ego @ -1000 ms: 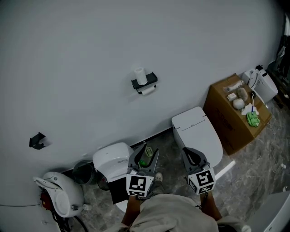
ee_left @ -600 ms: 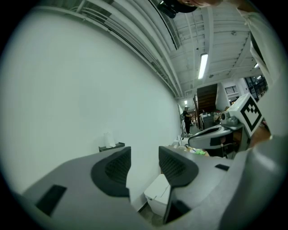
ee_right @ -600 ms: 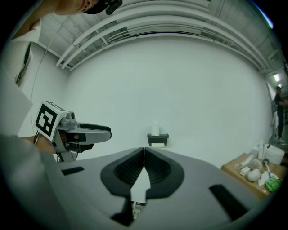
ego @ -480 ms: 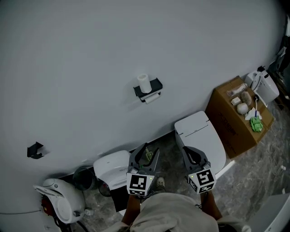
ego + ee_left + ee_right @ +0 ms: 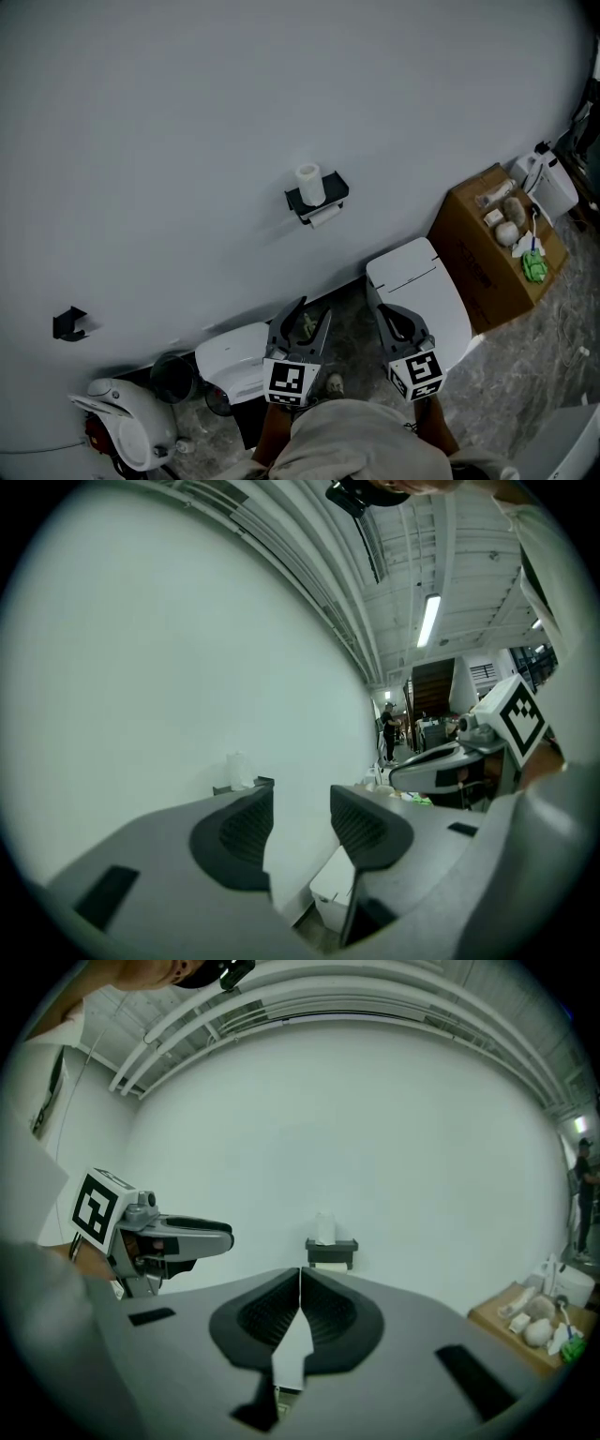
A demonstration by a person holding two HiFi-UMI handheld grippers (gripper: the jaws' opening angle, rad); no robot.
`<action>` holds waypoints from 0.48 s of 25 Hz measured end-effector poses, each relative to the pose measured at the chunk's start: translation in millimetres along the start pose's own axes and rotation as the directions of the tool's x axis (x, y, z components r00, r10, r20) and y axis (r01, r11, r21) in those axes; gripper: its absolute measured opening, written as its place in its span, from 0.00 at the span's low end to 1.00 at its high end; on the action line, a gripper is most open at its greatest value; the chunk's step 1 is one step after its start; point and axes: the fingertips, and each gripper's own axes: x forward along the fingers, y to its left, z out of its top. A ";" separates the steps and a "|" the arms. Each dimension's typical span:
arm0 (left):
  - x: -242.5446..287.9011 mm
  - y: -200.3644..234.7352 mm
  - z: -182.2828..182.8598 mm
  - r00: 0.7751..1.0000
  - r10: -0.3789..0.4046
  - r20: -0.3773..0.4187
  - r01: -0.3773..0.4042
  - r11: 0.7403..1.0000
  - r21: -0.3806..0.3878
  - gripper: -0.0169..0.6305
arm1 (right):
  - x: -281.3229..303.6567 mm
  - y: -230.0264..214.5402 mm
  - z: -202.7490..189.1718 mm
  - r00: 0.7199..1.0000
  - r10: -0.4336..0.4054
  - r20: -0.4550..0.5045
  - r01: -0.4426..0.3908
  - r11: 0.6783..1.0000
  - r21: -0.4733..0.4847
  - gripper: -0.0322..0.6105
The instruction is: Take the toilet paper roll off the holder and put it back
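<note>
A white toilet paper roll [image 5: 308,184] stands upright on top of a black wall holder [image 5: 317,199], and a second roll [image 5: 325,217] hangs under it. Both grippers are low in the head view, well short of the wall. My left gripper [image 5: 314,311] is open with a plain gap between its pads [image 5: 246,829] and nothing in it. My right gripper [image 5: 383,311] is shut and empty, its pads [image 5: 281,1309] touching. In the right gripper view the roll [image 5: 324,1227] and holder [image 5: 331,1252] lie straight ahead above the jaws. They show small in the left gripper view, the roll [image 5: 236,769] left of the jaws.
A white toilet [image 5: 419,281] stands below and right of the holder. A cardboard box [image 5: 480,253] with small items on top is at the right. A white lidded bin [image 5: 232,352], a dark bucket [image 5: 173,375] and a white appliance [image 5: 127,408] sit at the lower left. A black bracket [image 5: 67,323] is on the wall.
The head view has shifted, so the holder and roll now sit lower and farther right in the picture. Both grippers keep nearly the same place and pose.
</note>
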 end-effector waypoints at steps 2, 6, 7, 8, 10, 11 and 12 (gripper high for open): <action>6.2 9.8 -1.1 1.000 -0.006 0.001 0.006 1.000 -0.003 0.33 | 11.5 0.2 1.9 1.000 -0.005 -0.004 0.005 1.000 -0.002 0.05; 16.9 26.7 -3.5 1.000 -0.021 0.003 0.021 1.000 -0.008 0.33 | 31.3 1.5 4.2 1.000 -0.012 -0.016 0.012 1.000 -0.005 0.05; 19.9 31.6 -3.8 1.000 -0.023 0.004 0.023 1.000 -0.009 0.33 | 37.0 1.6 5.7 1.000 -0.012 -0.017 0.012 1.000 -0.008 0.05; 23.2 36.6 -4.0 1.000 -0.025 0.005 0.025 1.000 -0.011 0.33 | 42.9 1.4 7.5 1.000 -0.013 -0.017 0.013 1.000 -0.011 0.05; 29.9 46.0 -4.6 1.000 -0.030 0.009 0.030 0.999 -0.014 0.33 | 54.2 0.5 10.6 1.000 -0.017 -0.016 0.017 1.000 -0.016 0.05; 32.9 50.2 -5.2 0.999 -0.033 0.010 0.033 0.999 -0.015 0.33 | 59.3 0.1 11.7 1.000 -0.020 -0.017 0.019 1.000 -0.017 0.05; 35.9 54.1 -5.9 0.999 -0.036 0.010 0.036 0.999 -0.016 0.33 | 64.0 -0.3 12.5 1.000 -0.022 -0.018 0.022 1.000 -0.018 0.05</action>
